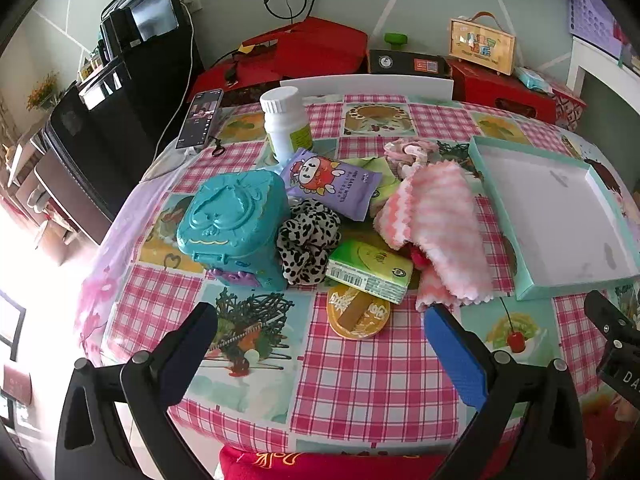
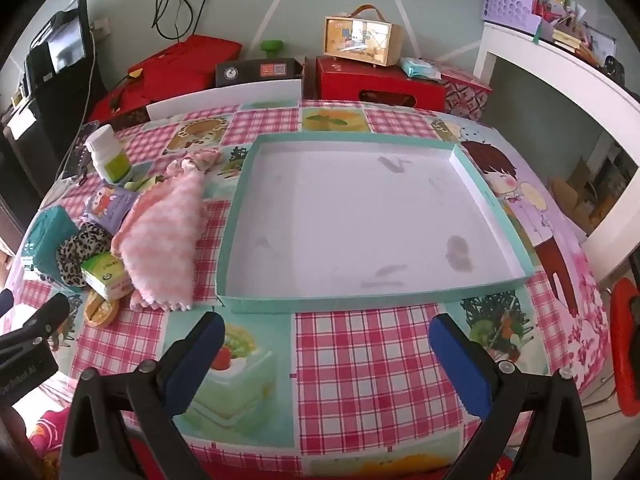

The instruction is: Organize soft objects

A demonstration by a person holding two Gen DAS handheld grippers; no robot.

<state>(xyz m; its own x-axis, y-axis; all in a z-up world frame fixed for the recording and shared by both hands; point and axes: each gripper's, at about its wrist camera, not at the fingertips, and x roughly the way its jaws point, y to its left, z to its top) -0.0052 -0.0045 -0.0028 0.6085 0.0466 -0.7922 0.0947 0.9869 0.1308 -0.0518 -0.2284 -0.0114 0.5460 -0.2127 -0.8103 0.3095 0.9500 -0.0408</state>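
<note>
Clutter sits on the left part of the checked tabletop (image 1: 360, 380), ahead of the left tongs (image 1: 320, 320). From left to right in the left wrist view: teal plastic case (image 1: 232, 224), leopard-print scrunchie (image 1: 306, 240) touching the case's right side, purple wipes pack (image 1: 332, 184) just behind the scrunchie, green tissue pack (image 1: 368, 270) resting over a round yellow item (image 1: 358, 316), then pink striped cloth (image 1: 436, 232) draped beside the tissue pack. A pale pink scrunchie (image 1: 408, 150) lies behind the cloth. A white bottle (image 1: 286, 122) stands at the rear, with a phone (image 1: 200, 118) to its left.

Left tongs: spread wide, holding nothing, hovering above the tabletop. The yellow item lies nearest, between the two fingers' lines; the cloth's lower edge is just beyond the right finger (image 1: 456, 356).

Shallow teal box lid (image 2: 420, 296), white inside, lies right of the cloth, its left wall close to the cloth's edge. Nothing lies in it.

Right tongs (image 2: 326, 332): spread wide, holding nothing, aimed at the lid's near wall, apart from it. The cloth (image 2: 164, 240) lies well left of the left finger (image 2: 196, 356).
</note>
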